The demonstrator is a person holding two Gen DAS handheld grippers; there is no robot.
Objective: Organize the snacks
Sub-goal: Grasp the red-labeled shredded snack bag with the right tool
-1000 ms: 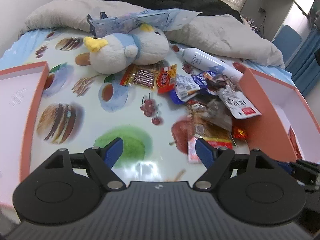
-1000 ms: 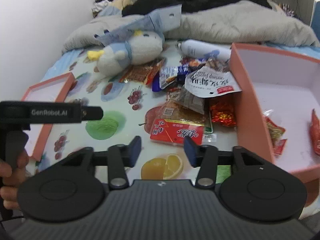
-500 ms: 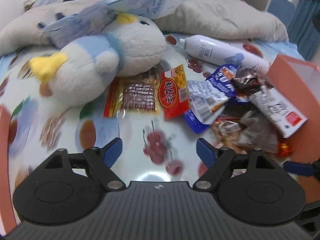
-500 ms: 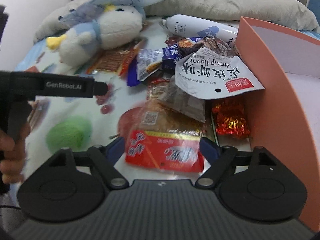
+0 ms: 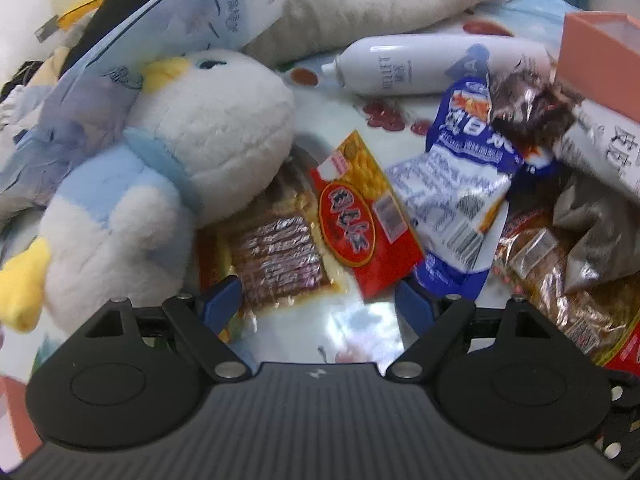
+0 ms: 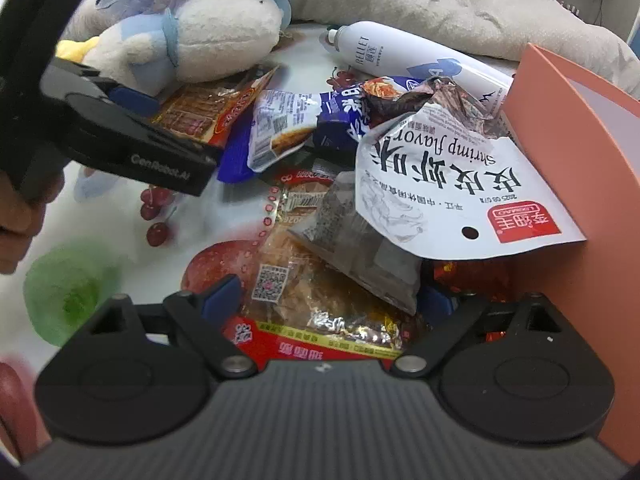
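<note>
Both grippers hang over the snack pile on the bed: the left gripper (image 5: 318, 296), fingers spread, faces the red peanut packet (image 5: 366, 220), while the right gripper's (image 6: 328, 300) fingers are opening around the red-edged cracker pack (image 6: 304, 304), each needing to close next.

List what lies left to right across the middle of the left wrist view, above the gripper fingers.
Plush penguin → clear packet of dark snack sticks → red snack packet → blue and white packet → grey packet.
</note>
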